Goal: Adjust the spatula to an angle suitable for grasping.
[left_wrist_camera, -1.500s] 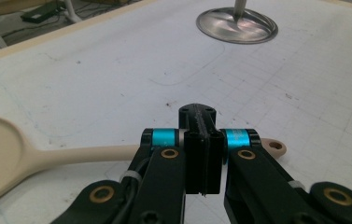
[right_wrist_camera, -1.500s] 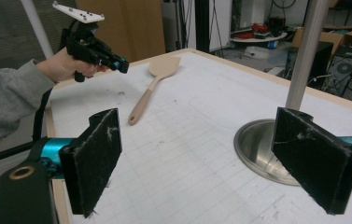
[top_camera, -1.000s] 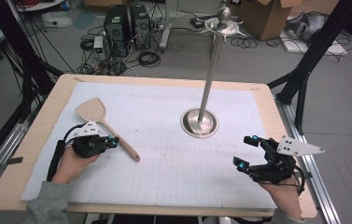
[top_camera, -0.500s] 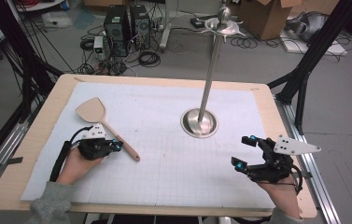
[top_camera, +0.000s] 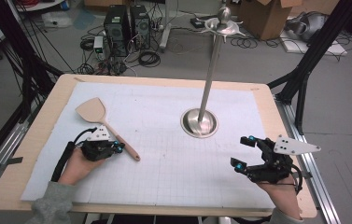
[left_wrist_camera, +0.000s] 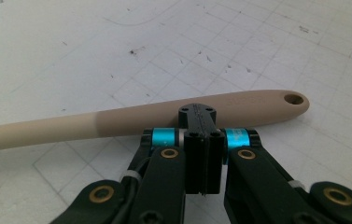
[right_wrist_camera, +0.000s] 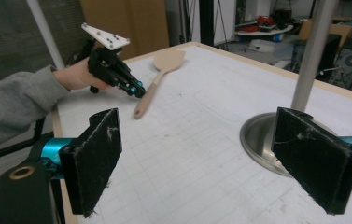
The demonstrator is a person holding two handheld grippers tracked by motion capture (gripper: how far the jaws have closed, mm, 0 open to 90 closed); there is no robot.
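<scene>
The left gripper has crept toward the near edge of the bench over the last second, sliding down along the wooden spatula from a spot beside its mid-handle to one nearer the handle's end. Its jaws are pressed together with nothing between them, and in the left gripper view their tips sit just short of the handle, which lies straight across in front of them. My reading is that the hand is lining up for a pick and has not yet opened to take the handle, so the grasp itself is not yet begun.

The spatula lies flat on the white gridded mat. Its long axis runs diagonally: the blade points away from the left gripper toward the far left corner of the bench, and the handle end with its hanging hole lies just past the gripper's tips, toward the mat's middle.

Farther right, the metal stand rises from its round base, well apart from the left gripper.

The right gripper has hardly moved; it hovers over the mat with its jaws spread wide and empty, the stand's base just beyond them.
</scene>
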